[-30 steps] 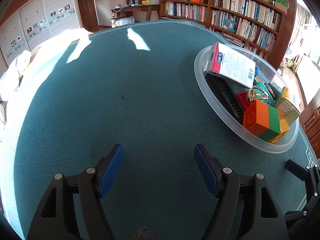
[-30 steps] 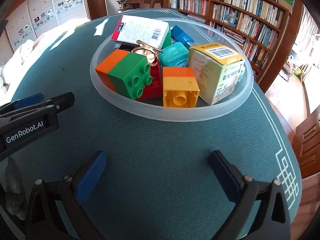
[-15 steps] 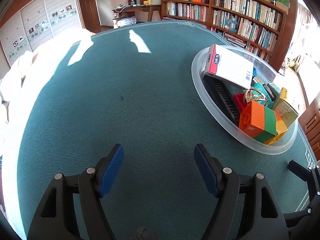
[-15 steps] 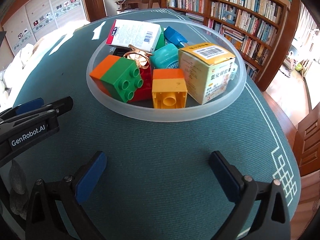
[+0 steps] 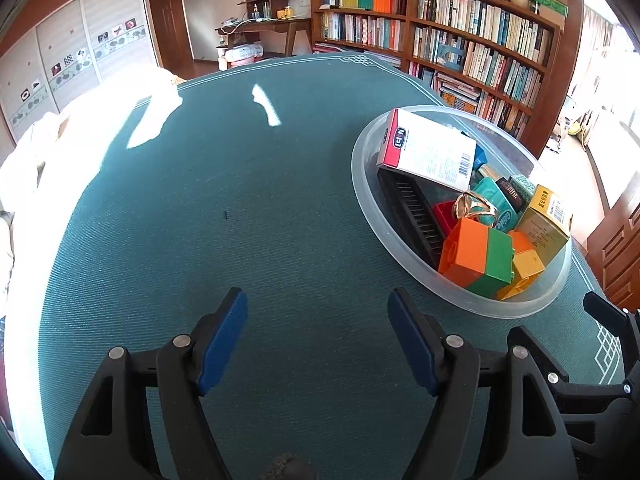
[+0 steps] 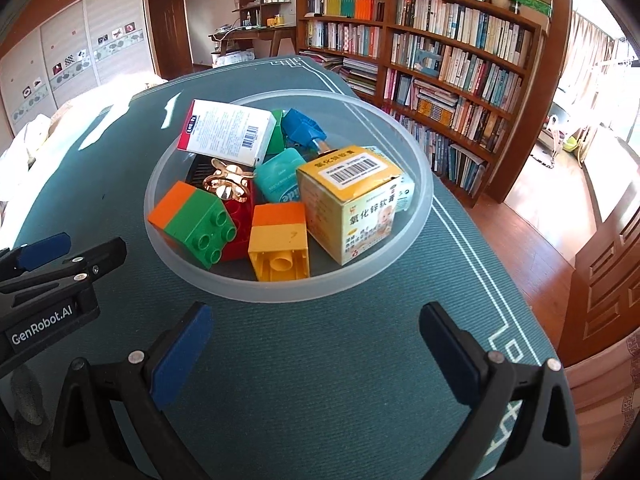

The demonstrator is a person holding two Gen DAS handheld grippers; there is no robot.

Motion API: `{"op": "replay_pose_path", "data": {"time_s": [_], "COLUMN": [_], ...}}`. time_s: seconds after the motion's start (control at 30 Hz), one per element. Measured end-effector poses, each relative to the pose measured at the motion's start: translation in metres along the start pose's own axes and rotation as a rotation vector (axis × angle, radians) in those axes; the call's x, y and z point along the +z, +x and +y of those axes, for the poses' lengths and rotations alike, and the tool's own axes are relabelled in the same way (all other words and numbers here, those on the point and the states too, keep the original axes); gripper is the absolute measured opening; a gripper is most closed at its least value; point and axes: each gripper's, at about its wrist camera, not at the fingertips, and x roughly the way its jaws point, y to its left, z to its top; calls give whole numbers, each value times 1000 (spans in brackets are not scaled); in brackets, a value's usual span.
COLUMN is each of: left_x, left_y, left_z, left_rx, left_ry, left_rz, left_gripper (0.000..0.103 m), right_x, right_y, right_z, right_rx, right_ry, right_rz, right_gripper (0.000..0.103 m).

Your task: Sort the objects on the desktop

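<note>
The right gripper (image 6: 316, 344) hangs low over the green table (image 6: 360, 360), its jaws spread wide and empty, pointing at the clear bowl (image 6: 416, 216) just ahead. The bowl holds toy bricks (image 6: 200, 224), a yellow box (image 6: 352, 208) and a white box (image 6: 228, 130). The left gripper (image 5: 318, 340) is also wide open and empty over bare cloth, with the bowl on its right.
</note>
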Motion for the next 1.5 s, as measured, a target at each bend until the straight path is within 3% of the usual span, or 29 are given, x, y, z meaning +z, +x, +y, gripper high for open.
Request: {"op": "replay_pose_path", "data": {"time_s": [1.5], "left_x": [14], "left_y": [-5], "left_z": [-29], "left_rx": [-17], "left_ry": [73], "left_rz": [-24], "left_gripper": [76], "right_x": [8], "right_y": [5], "right_z": [-12], "right_rx": [21], "right_ry": [47], "right_rz": [-11], "right_gripper": [103]}}
